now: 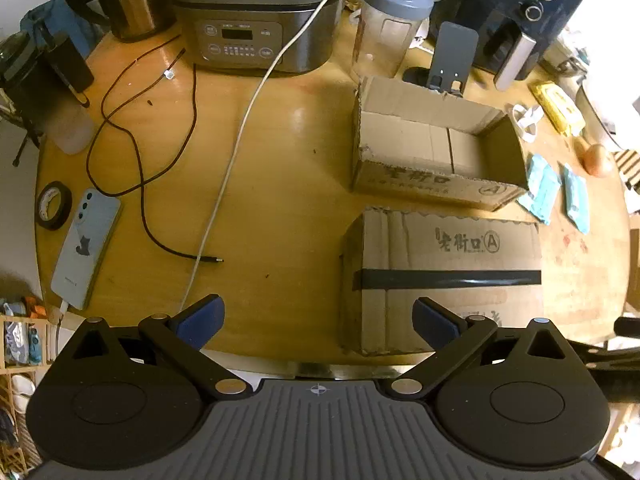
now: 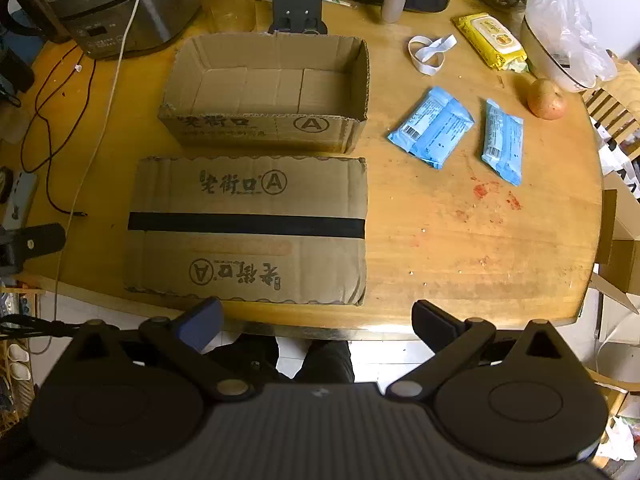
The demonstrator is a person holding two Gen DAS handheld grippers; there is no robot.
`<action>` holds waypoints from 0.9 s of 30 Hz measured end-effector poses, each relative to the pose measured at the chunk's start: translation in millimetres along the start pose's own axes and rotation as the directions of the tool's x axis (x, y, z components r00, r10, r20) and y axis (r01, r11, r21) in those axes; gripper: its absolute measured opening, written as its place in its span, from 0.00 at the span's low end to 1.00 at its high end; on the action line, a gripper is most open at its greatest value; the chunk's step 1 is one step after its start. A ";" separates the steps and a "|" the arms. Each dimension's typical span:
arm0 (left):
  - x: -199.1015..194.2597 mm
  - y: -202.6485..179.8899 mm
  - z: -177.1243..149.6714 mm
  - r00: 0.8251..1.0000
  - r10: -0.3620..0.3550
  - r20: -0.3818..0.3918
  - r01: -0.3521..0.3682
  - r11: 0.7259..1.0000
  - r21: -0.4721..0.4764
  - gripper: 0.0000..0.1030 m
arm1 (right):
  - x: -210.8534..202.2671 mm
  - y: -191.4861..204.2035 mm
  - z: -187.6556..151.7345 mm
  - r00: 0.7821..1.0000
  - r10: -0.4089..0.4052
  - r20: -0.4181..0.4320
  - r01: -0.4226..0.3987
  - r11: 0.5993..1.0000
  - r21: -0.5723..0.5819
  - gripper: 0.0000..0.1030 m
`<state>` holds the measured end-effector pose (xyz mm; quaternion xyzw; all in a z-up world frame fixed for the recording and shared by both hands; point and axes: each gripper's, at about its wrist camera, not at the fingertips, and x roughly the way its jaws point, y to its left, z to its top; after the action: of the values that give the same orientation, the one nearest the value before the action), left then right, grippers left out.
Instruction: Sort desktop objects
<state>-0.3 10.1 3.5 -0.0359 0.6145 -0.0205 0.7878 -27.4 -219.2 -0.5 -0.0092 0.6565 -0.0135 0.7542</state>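
Evidently nothing has been sorted yet: the open cardboard box [image 2: 266,80] stands empty toward the middle of the table [image 2: 480,240], with the closed, taped box [image 2: 248,228] just in front of it at the near edge. Loose items lie on either side. Toward the right edge are two blue packets [image 2: 434,126] [image 2: 503,142], side by side but apart, with a white loop of band [image 2: 430,53], a yellow wipes pack [image 2: 490,40] and a round fruit [image 2: 546,99] beyond them. Toward the left edge lie a phone [image 1: 86,248] on a white cable [image 1: 240,136], a roll of black tape [image 1: 54,205] just beside it, and a dark cable [image 1: 136,152] sprawled between the phone and the cooker [image 1: 256,16] at the far edge.

Both tools are held above the near edge, clear of everything. The left gripper [image 1: 318,320] has its jaws spread wide with nothing between them; the right gripper [image 2: 318,318] likewise stands wide and empty.

Judgement: the task is at its opening step, choosing and approaching a first object. For the right hand, the nearer blue packet is the likeliest pick. That calls for travel to the right and away from the near edge, a descent over the packet with the pads straddling its narrow width, then closure. The packets are soft and flat, so the fingertips must come down almost to the wood to get hold.
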 end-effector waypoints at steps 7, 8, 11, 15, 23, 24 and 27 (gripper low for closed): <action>-0.4 -8.0 4.7 0.999 0.037 -0.013 -0.037 0.999 -0.023 1.00 | -0.1 -18.1 5.8 1.000 0.017 0.020 -0.018 1.000 0.013 1.00; -0.7 -10.1 5.2 0.999 0.038 -0.013 -0.038 0.999 -0.022 1.00 | 0.5 -21.0 6.1 1.000 0.020 0.019 -0.020 1.000 0.014 1.00; -1.3 -17.2 3.2 0.999 0.047 -0.003 -0.047 0.999 -0.017 1.00 | 1.9 -27.6 6.6 0.999 0.028 0.017 -0.029 0.999 0.014 1.00; -2.8 -28.4 2.6 0.998 0.058 0.009 -0.058 0.998 -0.012 1.00 | 2.9 -38.5 7.2 0.999 0.039 0.018 -0.039 0.999 0.017 1.00; -3.7 -46.8 2.8 0.997 0.071 0.009 -0.071 0.997 -0.009 1.00 | 5.5 -55.8 6.5 0.999 0.046 0.019 -0.046 0.998 0.030 1.00; -3.9 -48.5 2.8 0.997 0.072 0.010 -0.072 0.997 -0.009 1.00 | 5.6 -57.5 6.5 0.999 0.046 0.019 -0.046 0.998 0.030 1.00; -3.5 -53.4 2.0 0.997 0.077 0.009 -0.077 0.997 -0.008 1.00 | 5.9 -61.9 6.8 0.999 0.046 0.021 -0.047 0.998 0.030 1.00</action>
<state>1.4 -42.8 11.8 -0.0156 0.6117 0.0124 0.7908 -20.4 -281.3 -3.5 0.0176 0.6486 -0.0058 0.7609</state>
